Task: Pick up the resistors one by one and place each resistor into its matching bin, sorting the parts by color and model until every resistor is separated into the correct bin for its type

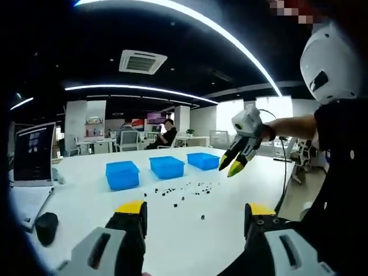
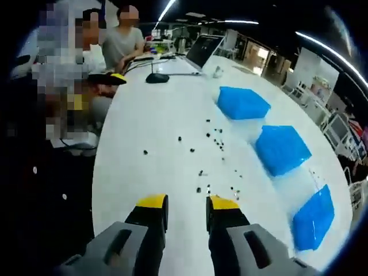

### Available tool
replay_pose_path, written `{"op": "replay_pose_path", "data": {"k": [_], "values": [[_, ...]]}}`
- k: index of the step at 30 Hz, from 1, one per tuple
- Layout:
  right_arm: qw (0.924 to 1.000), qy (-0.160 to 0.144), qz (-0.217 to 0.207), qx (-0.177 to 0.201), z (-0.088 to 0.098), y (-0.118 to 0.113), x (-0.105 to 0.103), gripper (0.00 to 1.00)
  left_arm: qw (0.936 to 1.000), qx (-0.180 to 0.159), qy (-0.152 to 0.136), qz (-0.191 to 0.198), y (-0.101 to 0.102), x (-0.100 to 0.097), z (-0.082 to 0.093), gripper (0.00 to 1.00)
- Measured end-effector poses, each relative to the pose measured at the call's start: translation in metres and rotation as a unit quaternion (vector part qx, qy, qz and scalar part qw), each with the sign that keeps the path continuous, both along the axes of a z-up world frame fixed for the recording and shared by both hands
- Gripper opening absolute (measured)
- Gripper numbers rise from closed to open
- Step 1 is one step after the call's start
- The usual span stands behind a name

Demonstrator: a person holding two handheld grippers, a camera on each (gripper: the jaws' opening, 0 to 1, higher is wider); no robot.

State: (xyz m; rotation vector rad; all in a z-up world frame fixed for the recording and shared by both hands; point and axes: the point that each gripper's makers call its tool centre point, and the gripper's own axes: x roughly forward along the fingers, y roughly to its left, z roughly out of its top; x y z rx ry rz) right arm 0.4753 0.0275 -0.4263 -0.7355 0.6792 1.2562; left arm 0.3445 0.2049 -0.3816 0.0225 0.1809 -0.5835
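Now left gripper (image 1: 195, 211) spread wide, right gripper (image 2: 187, 202) narrowly parted, both empty above resistors (image 2: 215, 138).

White table (image 1: 190, 236) in an open office; laptop (image 1: 33, 154) at its far end with a black mouse (image 1: 46, 225) beside it; ceiling air vent (image 1: 142, 61) overhead; a seated person (image 1: 165, 134) at a desk beyond.
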Motion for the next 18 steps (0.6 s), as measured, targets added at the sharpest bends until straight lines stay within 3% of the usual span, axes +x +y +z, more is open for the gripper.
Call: {"op": "replay_pose_path", "data": {"k": [6, 18], "values": [[0.9983, 0.021, 0.019, -0.051, -0.024, 0.011, 0.003, 0.25, 0.9999, 0.002, 0.012, 0.001, 0.005, -0.003, -0.008, 0.69], [0.9929, 0.043, 0.031, -0.107, -0.055, 0.02, 0.017, 0.2, 0.9997, -0.001, 0.023, 0.002, 0.008, -0.005, -0.018, 0.69]]}}
